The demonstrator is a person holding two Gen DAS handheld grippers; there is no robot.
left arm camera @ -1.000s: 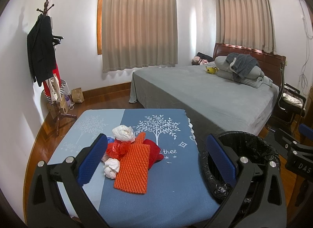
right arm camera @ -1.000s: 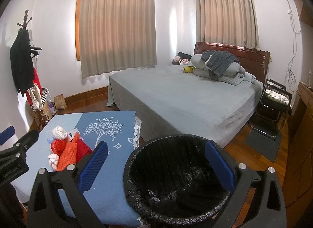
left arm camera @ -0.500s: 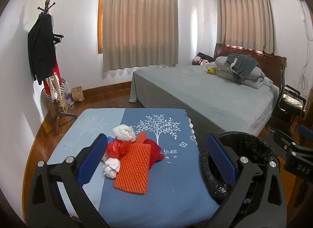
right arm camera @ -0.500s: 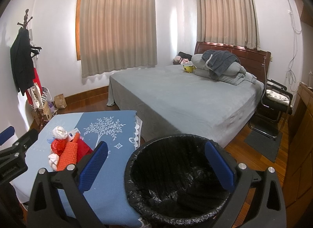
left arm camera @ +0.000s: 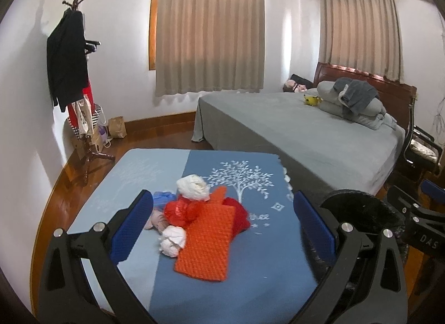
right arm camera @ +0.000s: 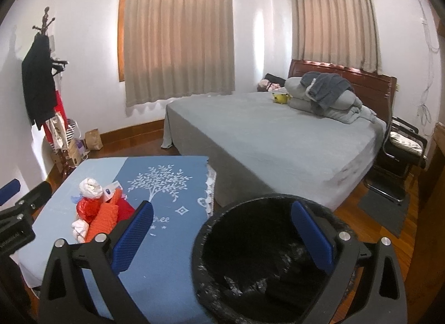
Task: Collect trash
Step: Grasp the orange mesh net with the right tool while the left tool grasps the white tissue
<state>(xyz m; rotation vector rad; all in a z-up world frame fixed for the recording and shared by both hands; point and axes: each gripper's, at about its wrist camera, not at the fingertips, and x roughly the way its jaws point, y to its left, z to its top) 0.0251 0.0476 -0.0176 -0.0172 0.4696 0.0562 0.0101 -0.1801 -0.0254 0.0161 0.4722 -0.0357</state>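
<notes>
Tongs gape over trash pile; right tongs overhang bin.

Room evenly lit, moderately bright. Daylight glows through both closed curtains, at 12 and 2 o'clock. Coat rack throws a soft shadow on the wall at 10 o'clock. Fisheye bends the edges; corners vignetted black. Bin liner slightly blurred in the right view.

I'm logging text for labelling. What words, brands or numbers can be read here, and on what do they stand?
"thee", white, under the tree print on the blue tablecloth.
"DAS", cut off, on the right gripper body seen from the left wrist.
Upside-down lettering on the left gripper body: blurred.
Small white box print: too small.
</notes>
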